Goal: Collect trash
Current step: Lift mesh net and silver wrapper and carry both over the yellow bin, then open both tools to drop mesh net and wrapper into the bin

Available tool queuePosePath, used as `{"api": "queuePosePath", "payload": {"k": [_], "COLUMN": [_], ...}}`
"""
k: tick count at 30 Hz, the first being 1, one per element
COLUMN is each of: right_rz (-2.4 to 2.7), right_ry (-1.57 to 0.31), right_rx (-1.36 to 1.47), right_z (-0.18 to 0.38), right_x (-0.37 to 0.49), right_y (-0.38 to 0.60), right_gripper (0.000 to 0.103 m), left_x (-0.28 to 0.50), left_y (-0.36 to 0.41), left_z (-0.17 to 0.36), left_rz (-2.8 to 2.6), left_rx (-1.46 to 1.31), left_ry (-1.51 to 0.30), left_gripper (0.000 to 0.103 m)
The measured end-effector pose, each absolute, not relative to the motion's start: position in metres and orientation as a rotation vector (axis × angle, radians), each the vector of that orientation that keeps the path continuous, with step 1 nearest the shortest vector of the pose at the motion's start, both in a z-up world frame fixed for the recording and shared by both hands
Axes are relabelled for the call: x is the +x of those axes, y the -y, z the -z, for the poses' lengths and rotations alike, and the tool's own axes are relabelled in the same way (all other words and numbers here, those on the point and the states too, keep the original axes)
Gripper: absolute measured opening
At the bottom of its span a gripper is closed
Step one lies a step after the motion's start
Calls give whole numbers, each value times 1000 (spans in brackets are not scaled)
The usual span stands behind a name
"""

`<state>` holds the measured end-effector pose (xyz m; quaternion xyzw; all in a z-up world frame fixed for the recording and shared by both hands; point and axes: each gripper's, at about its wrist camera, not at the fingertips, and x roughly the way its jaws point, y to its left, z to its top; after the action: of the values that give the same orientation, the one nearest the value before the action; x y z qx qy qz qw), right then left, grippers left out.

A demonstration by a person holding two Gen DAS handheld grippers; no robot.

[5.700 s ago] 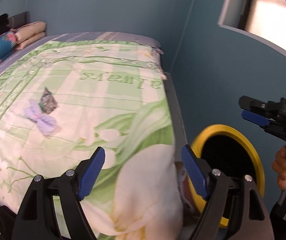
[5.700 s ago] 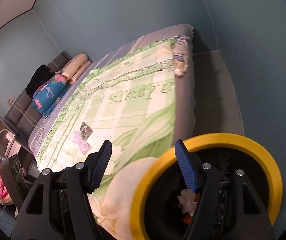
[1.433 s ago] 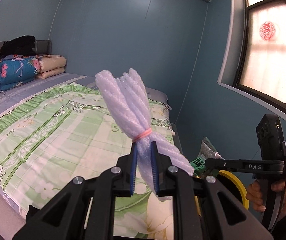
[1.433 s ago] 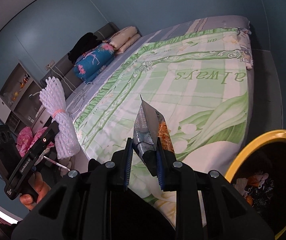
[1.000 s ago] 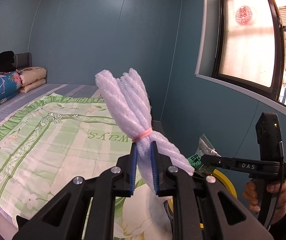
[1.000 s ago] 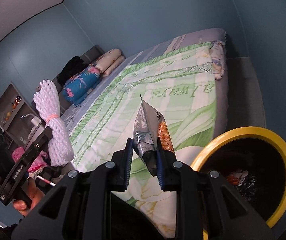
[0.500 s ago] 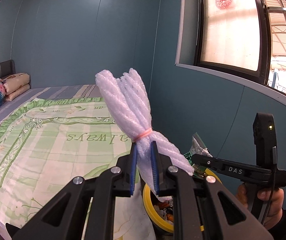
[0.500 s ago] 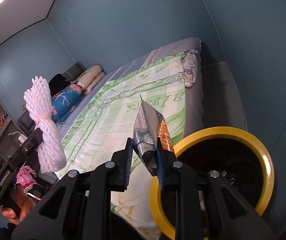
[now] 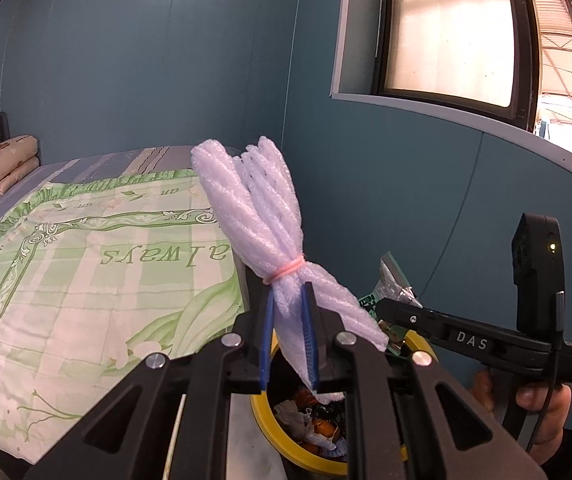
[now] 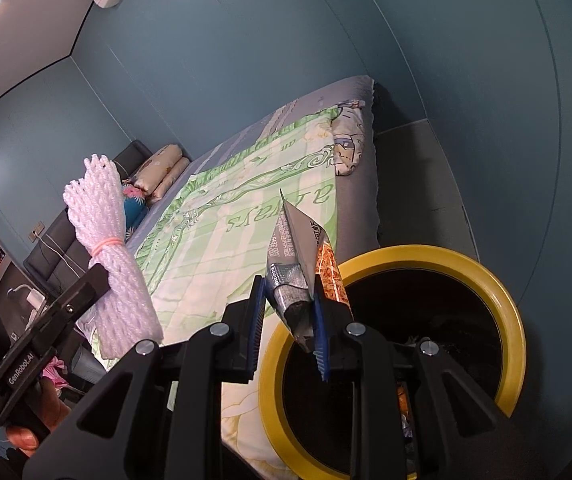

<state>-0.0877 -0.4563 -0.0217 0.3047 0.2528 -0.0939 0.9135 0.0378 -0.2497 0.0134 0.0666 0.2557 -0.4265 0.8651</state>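
Trash is picked up, foam net (image 9: 261,236) and snack wrapper (image 10: 300,276) squeezed in jaws over the yellow bin (image 10: 512,320), not dropped yet.

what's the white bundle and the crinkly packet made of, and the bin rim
White bundle: looks like foam netting, matte, soft mesh tubes cinched by a pink rubber band. Packet: likely metallised plastic film, shiny silver creases with printed text and an orange panel. Bin rim: probably moulded plastic, smooth glossy yellow.
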Motion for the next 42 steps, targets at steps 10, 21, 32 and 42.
{"api": "queuePosePath", "payload": {"k": [10, 21, 32, 42], "right_rz": [237, 290, 338, 376], "right_ry": [-569, -640, -678, -675], "right_rx": [675, 699, 717, 724], "right_z": [38, 61, 81, 83], "right_x": [-86, -80, -77, -74], "right_y": [465, 472, 479, 479], "right_gripper": [22, 22, 26, 35], "left_x": [52, 71, 80, 80], "left_y": [273, 291, 301, 292], "left_z": [21, 66, 90, 91], "left_rz": [897, 914, 927, 916], "left_rx": [168, 195, 190, 154], "left_ry": [-624, -743, -812, -822], "left_gripper": [13, 13, 13, 40]}}
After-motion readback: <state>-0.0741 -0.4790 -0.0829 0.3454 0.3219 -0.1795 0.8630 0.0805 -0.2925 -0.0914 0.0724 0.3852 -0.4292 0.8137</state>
